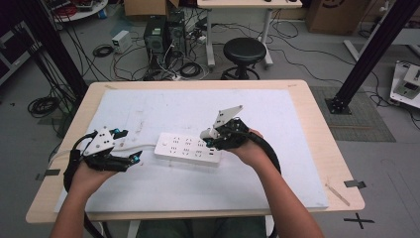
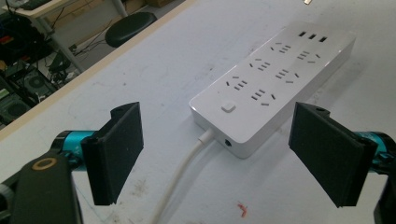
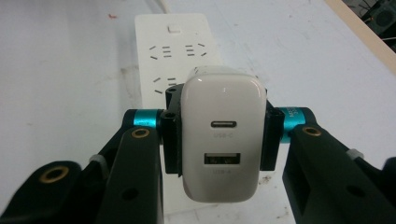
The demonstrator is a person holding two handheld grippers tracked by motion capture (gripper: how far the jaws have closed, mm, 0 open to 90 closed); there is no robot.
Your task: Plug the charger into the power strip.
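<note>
A white power strip (image 1: 187, 148) with several sockets lies flat near the middle of the white mat; its white cable (image 2: 180, 179) runs off its left end. My right gripper (image 1: 212, 139) hovers over the strip's right end, shut on a white USB charger (image 3: 221, 140) whose USB-C and USB-A ports face the camera. The strip (image 3: 175, 51) lies just beyond the charger. My left gripper (image 1: 130, 148) sits left of the strip, open, its black pads (image 2: 116, 149) wide apart with nothing between them. The strip's switch end (image 2: 228, 106) lies ahead of it.
The white mat (image 1: 163, 188) covers most of the wooden table (image 1: 322, 148). Beyond the far edge stand a black stool (image 1: 243, 52), computer towers and tangled cables on the floor. A small red mark (image 2: 241, 208) sits on the mat near my left gripper.
</note>
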